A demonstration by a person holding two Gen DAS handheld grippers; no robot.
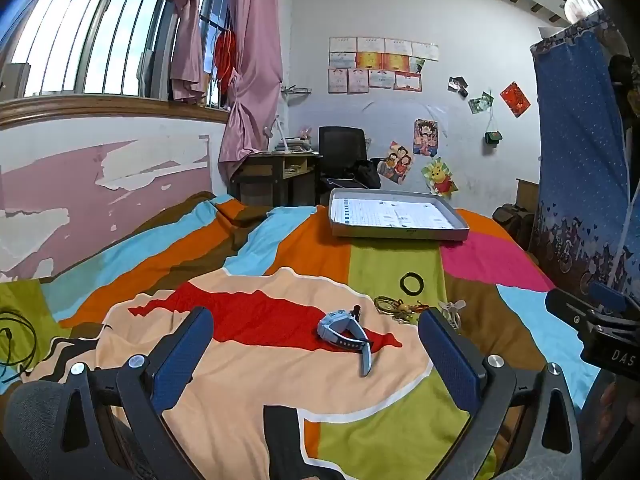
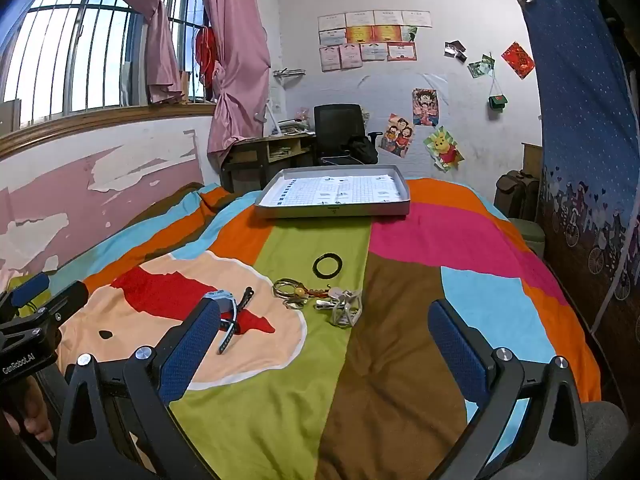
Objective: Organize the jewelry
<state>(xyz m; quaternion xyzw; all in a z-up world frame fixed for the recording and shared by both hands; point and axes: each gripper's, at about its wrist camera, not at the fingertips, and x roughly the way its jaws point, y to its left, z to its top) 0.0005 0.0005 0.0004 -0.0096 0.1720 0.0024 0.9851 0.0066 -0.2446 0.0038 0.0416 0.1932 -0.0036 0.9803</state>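
Both grippers wide open, empty, over bed w/ jewelry.
Left gripper (image 1: 316, 344): go for watch (image 1: 346, 330) first, straddle the band; right gripper (image 2: 324, 336) waits; tray (image 1: 400, 233) far.

You face bed (image 2: 400, 340) under patchwork cover; pink curtains (image 2: 236, 56) tied at barred window (image 2: 72, 52) on your left; black chair (image 2: 336, 130) beside cluttered desk (image 2: 264, 152); certificates and posters (image 2: 372, 38) on far wall; blue curtain (image 2: 588, 120) on your right

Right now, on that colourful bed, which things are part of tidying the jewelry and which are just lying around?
For the job:
pale blue wristwatch
black ring-shaped band
tangle of beaded cord bracelets
silvery hair claw clip
shallow grey tray

Just lying about:
black cable
black office chair
wooden desk
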